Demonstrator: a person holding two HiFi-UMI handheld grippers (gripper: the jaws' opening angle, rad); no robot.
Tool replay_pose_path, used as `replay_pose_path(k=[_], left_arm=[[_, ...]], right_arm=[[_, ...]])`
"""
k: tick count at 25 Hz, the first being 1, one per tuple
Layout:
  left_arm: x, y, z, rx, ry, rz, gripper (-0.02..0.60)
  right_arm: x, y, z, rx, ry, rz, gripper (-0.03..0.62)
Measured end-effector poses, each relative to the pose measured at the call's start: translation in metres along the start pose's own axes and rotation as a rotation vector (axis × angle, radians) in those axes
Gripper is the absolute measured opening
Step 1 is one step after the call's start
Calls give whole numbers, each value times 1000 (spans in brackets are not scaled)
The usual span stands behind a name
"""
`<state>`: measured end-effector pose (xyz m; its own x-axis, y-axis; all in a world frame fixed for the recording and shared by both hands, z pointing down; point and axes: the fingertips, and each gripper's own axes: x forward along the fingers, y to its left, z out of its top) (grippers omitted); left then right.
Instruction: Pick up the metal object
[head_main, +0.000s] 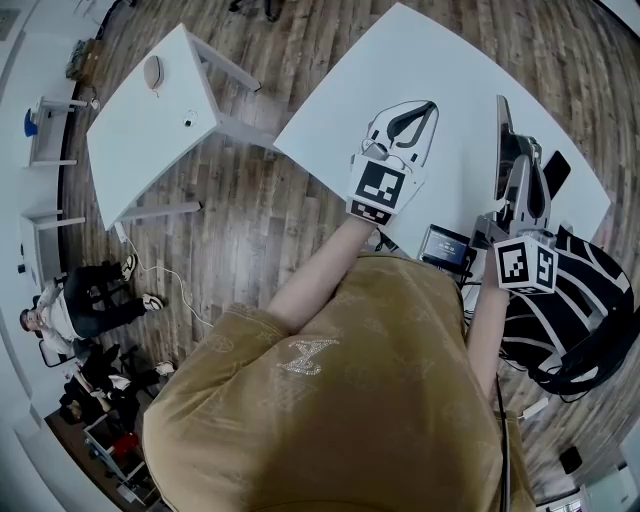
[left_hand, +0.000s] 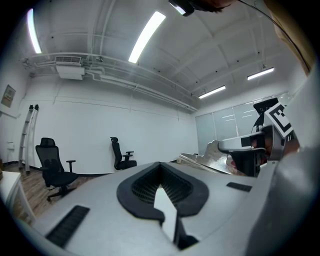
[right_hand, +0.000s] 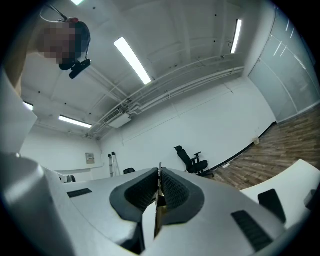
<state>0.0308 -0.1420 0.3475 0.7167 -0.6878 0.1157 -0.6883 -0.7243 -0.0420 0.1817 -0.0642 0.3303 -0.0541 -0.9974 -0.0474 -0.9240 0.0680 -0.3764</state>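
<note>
Where the head view looks down, table (head_main: 440, 60): white and smooth with a curved edge, standing on a floor (head_main: 270, 200) of wood-grain planks.
Second table (head_main: 140, 130): white, rectangular, well apart to the left.
Left gripper (head_main: 430, 105): white shell with black pads, tapering to a point, held over the table.
Right gripper (head_main: 518, 160): at the table's near right edge, just beside a black-and-white striped bag (head_main: 575, 300).
Metal object (head_main: 499, 125): a thin flat sheet seen edge-on, upright, reaching past the right gripper's jaws over the table.

Left gripper view, jaws: the black ribbed pads are spread, with an empty diamond-shaped hollow between them.
Left gripper view, metal object (left_hand: 212, 155): a shiny grey plate with an uneven upper edge, off to the right, held by the right gripper (left_hand: 240, 152).
Left gripper view, office chair (left_hand: 52, 170): black with a high back, near a plain white wall.

Right gripper view, jaws: the ribbed black pads are pressed together on the metal object (right_hand: 158, 205), pinching it along the centre line.
Right gripper view, metal object: only its narrow bright edge shows, running straight between the pads.
Right gripper view, ceiling light (right_hand: 132, 60): a long glowing strip on a white ceiling.
</note>
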Motion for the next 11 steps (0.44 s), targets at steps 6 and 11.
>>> replay_pose_path(k=[6,11], left_arm=[[-2,1,-2,-2,2,1,6],[-3,2,-3,-5,6,5,6]], right_arm=[[0,2,-1,5,6,6,28],[0,2,-3,5,13,8,28]])
